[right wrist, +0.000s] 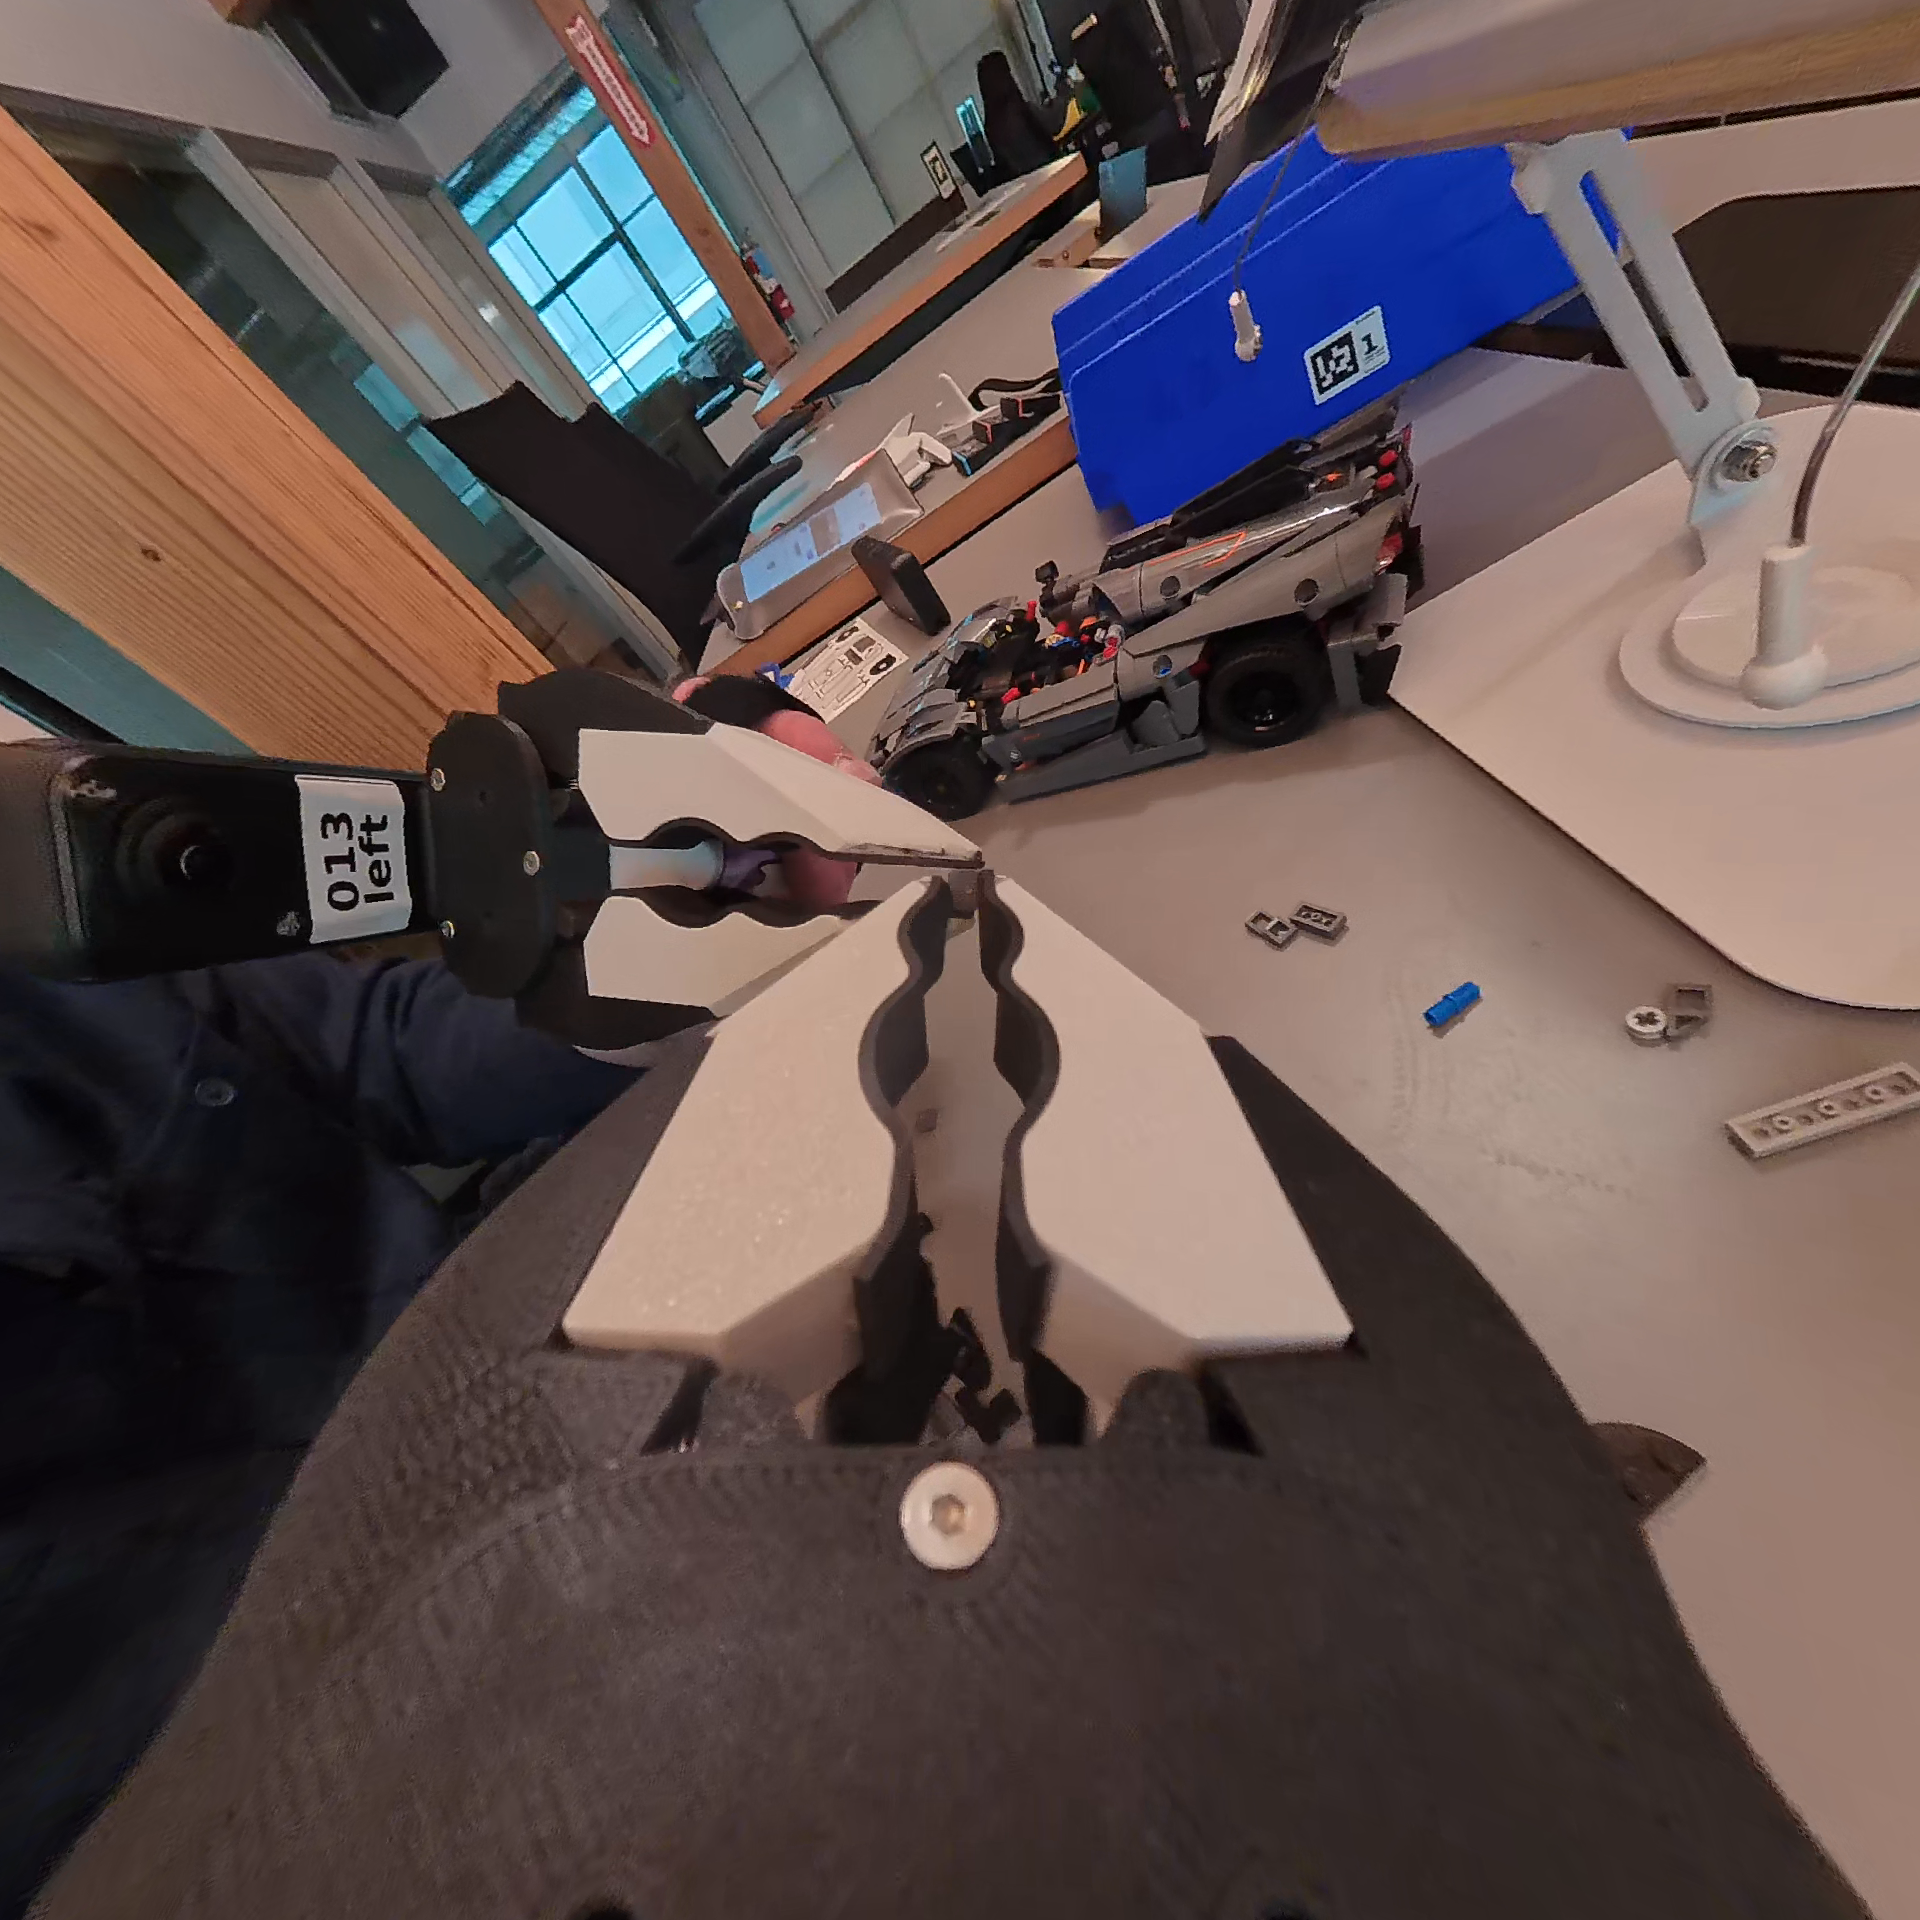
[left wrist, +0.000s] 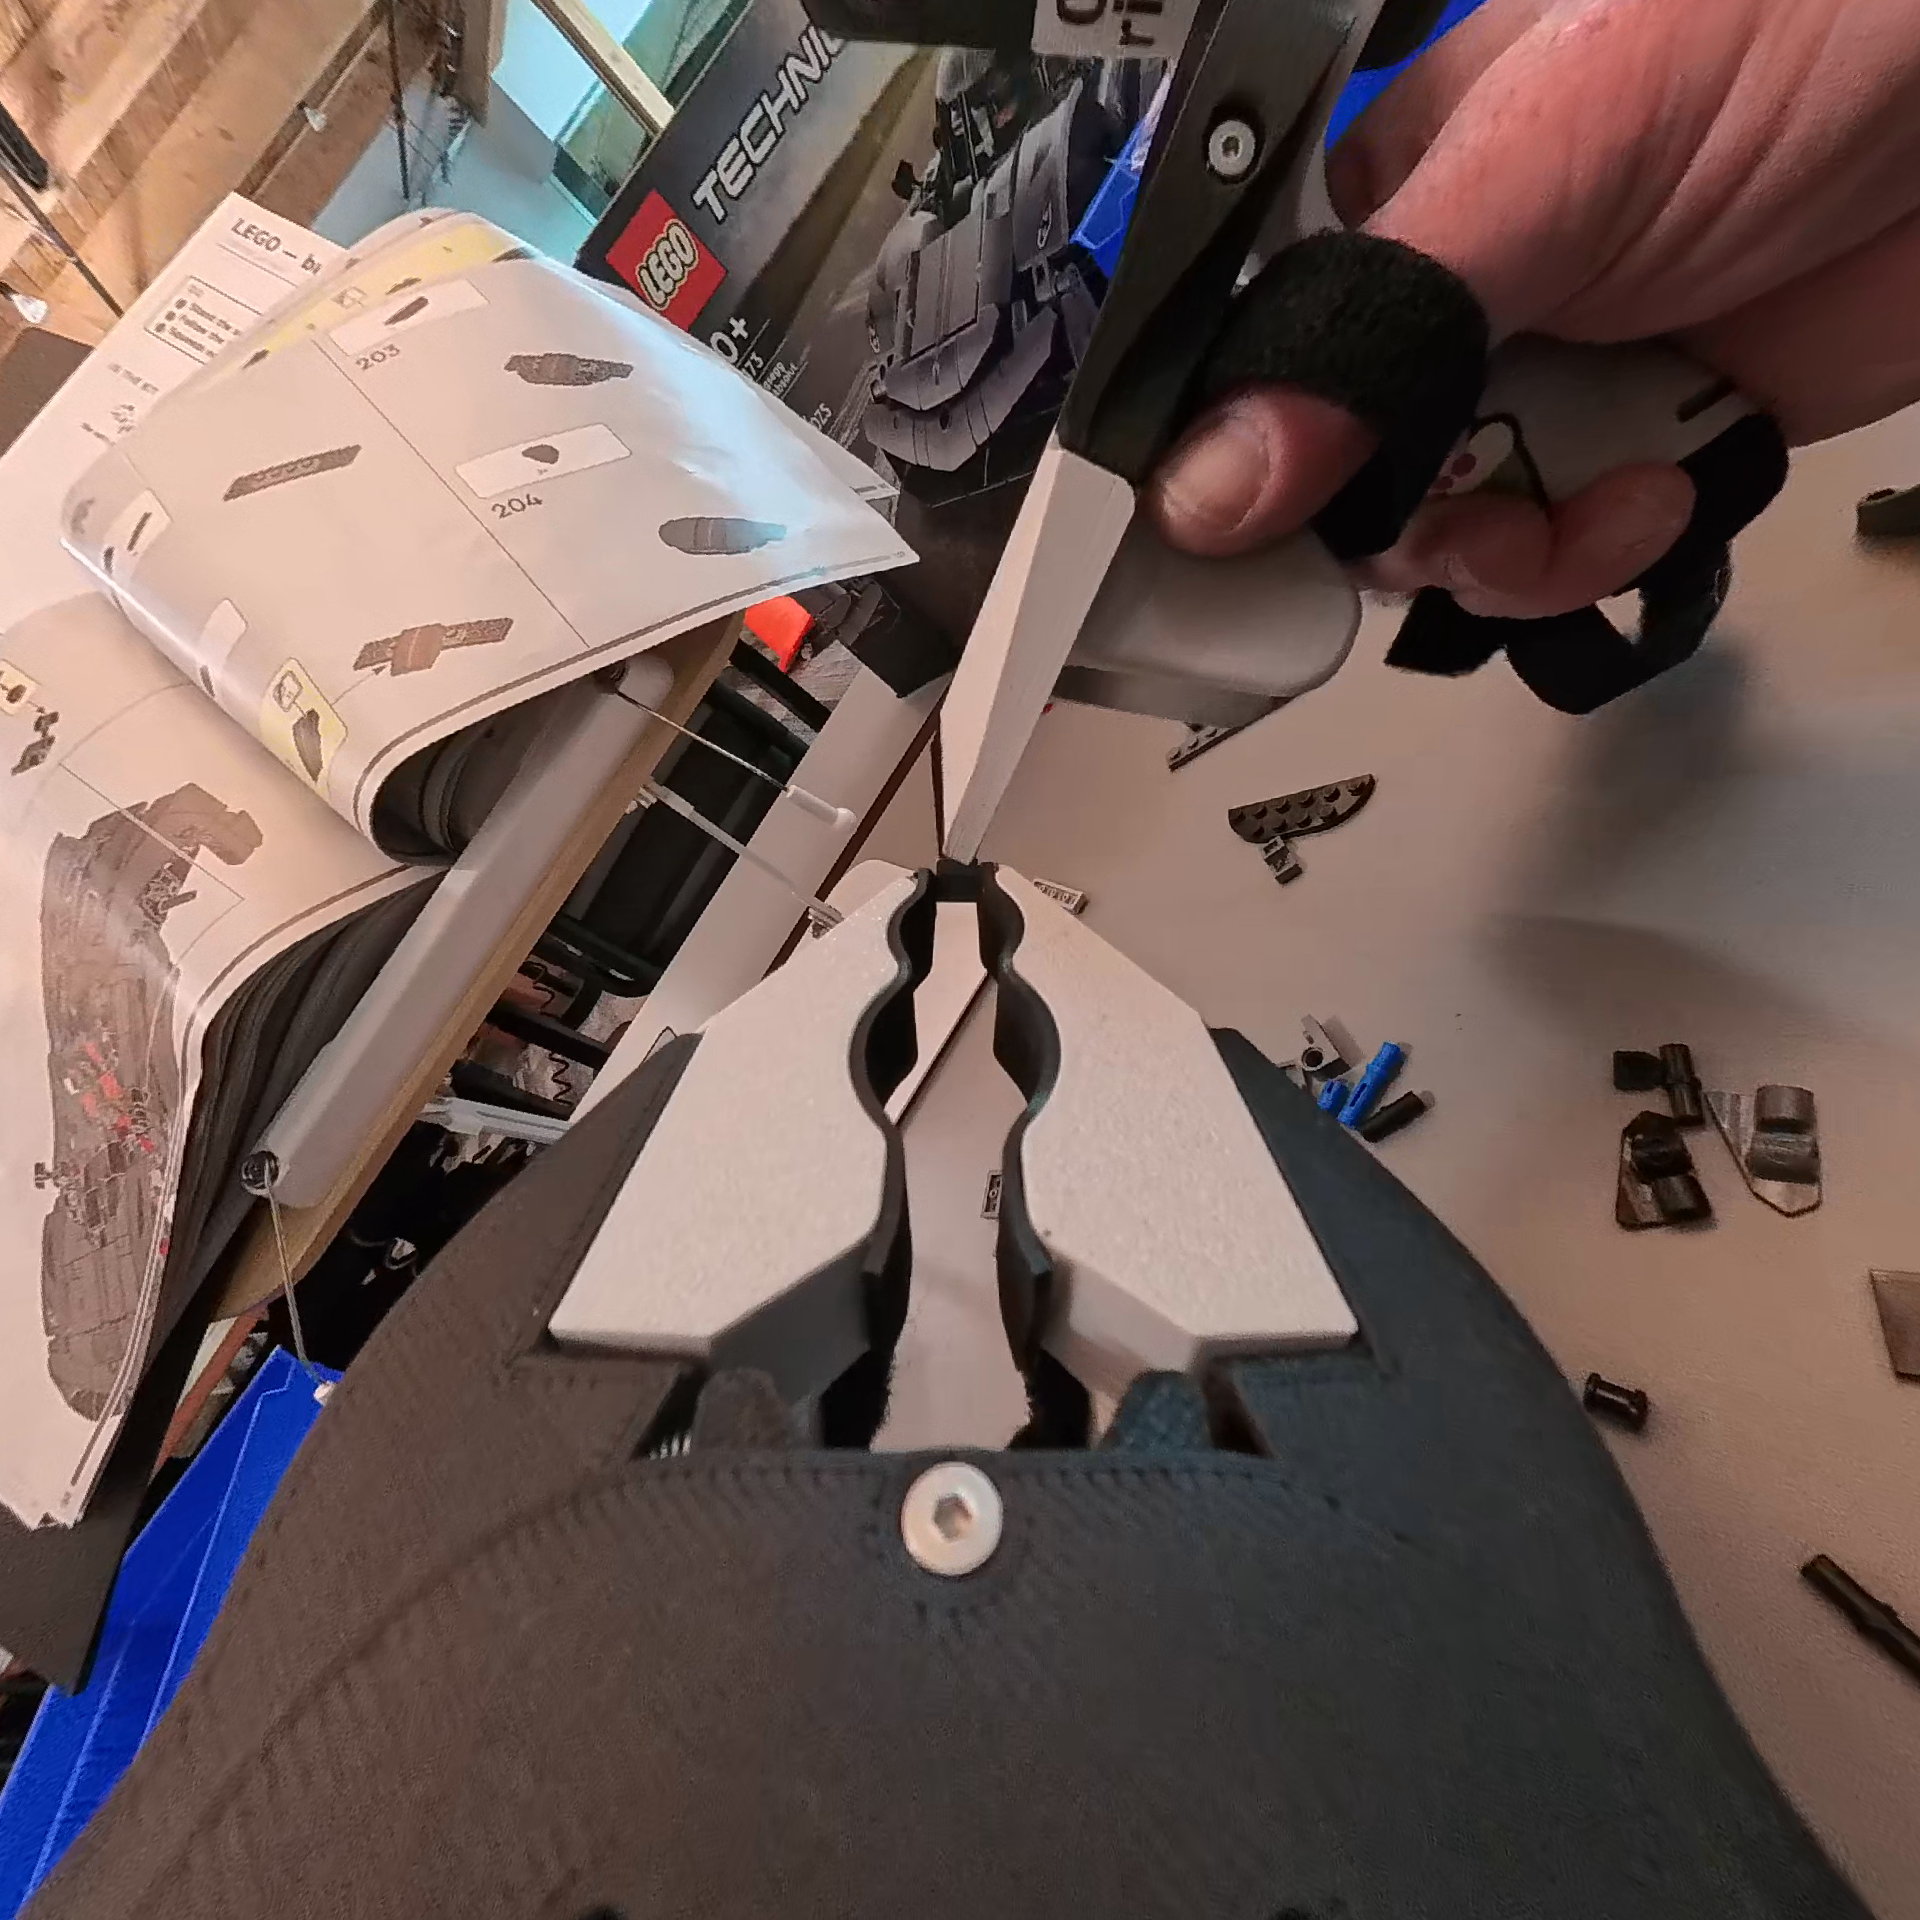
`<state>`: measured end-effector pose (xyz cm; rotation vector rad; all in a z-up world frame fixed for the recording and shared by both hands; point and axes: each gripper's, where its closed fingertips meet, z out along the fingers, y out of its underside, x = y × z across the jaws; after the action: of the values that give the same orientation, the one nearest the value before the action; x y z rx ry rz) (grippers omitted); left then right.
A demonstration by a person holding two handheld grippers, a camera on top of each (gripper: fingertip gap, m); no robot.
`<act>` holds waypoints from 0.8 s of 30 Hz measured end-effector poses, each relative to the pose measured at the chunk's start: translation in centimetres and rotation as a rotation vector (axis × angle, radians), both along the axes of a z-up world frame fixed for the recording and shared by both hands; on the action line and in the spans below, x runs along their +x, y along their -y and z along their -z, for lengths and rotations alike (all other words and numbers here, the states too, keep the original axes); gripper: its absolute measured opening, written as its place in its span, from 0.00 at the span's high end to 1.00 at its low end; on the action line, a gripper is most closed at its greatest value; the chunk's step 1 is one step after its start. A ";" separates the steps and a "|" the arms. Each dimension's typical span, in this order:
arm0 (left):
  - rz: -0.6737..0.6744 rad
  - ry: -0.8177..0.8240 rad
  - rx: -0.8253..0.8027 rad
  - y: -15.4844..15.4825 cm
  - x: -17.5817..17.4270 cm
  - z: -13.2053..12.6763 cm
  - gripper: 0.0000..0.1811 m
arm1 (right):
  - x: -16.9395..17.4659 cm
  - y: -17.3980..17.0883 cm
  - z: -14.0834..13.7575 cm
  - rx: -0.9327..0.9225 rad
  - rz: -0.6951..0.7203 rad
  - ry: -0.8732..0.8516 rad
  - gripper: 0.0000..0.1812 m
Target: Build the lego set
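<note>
My left gripper (left wrist: 958,878) is shut on a small black lego piece (left wrist: 958,885), held above the grey table (left wrist: 1558,831). My right gripper (left wrist: 968,844) comes down from the upper right in a person's hand, and its tips meet that piece from above. In the right wrist view my right gripper (right wrist: 964,894) is shut on a small dark grey piece (right wrist: 966,891). The left gripper (right wrist: 971,858) comes in from the left, shut, its tips touching there. Whether these are one piece or two joined pieces I cannot tell.
An open instruction book (left wrist: 312,623) on a stand and the set's box (left wrist: 883,260) stand at the left. Loose dark and blue pieces (left wrist: 1371,1091) lie on the table. A built grey lego car (right wrist: 1164,644), a blue bin (right wrist: 1247,395), a grey plate (right wrist: 1823,1107) and a white stand base (right wrist: 1766,644) are at the right. My two grippers' fingertips are within a few centimetres of each other. About 15 cm separates my right fingertips from the grey plate (right wrist: 1823,1107).
</note>
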<state>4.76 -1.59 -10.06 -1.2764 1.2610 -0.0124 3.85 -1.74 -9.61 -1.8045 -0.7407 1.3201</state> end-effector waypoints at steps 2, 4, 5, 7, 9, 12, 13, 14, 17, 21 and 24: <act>-0.001 -0.002 0.001 0.0 0.0 0.0 0.97 | 0.0 0.1 -0.1 0.002 -0.003 0.003 0.98; 0.000 -0.007 -0.006 0.0 0.1 0.2 0.97 | 0.0 0.2 0.1 -0.007 -0.012 0.011 0.96; -0.001 -0.007 -0.003 0.0 0.1 0.2 0.97 | -0.1 0.2 0.2 -0.008 -0.011 0.013 0.95; 0.000 -0.010 -0.003 0.0 0.1 0.2 0.97 | 0.0 0.1 0.3 -0.001 0.001 0.026 0.95; -0.001 -0.014 0.000 0.0 0.1 0.2 0.97 | -0.1 0.1 0.3 0.015 0.005 0.044 0.97; 0.000 -0.015 -0.005 0.0 0.2 0.3 0.97 | -0.1 0.0 0.4 0.034 0.014 0.066 0.98; 0.001 -0.015 -0.007 0.0 0.2 0.3 0.97 | -0.1 0.0 0.4 0.037 0.015 0.070 0.98; 0.000 -0.016 -0.008 0.0 0.2 0.3 0.97 | 0.0 0.0 0.4 0.042 0.017 0.073 0.98; -0.002 -0.024 -0.027 -0.1 0.1 0.6 0.97 | -0.1 -0.1 0.6 0.059 0.024 0.096 0.98; -0.011 -0.038 -0.066 -0.2 0.1 0.8 0.96 | -0.1 -0.4 0.9 0.099 0.041 0.159 0.98; -0.011 -0.002 -0.046 0.6 -0.2 -0.7 0.94 | -0.2 -0.9 0.8 0.124 0.049 0.191 0.98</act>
<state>4.55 -2.16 -9.38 -1.3233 1.2618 -0.0317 3.66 -0.82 -10.36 -1.8524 -0.8562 1.0568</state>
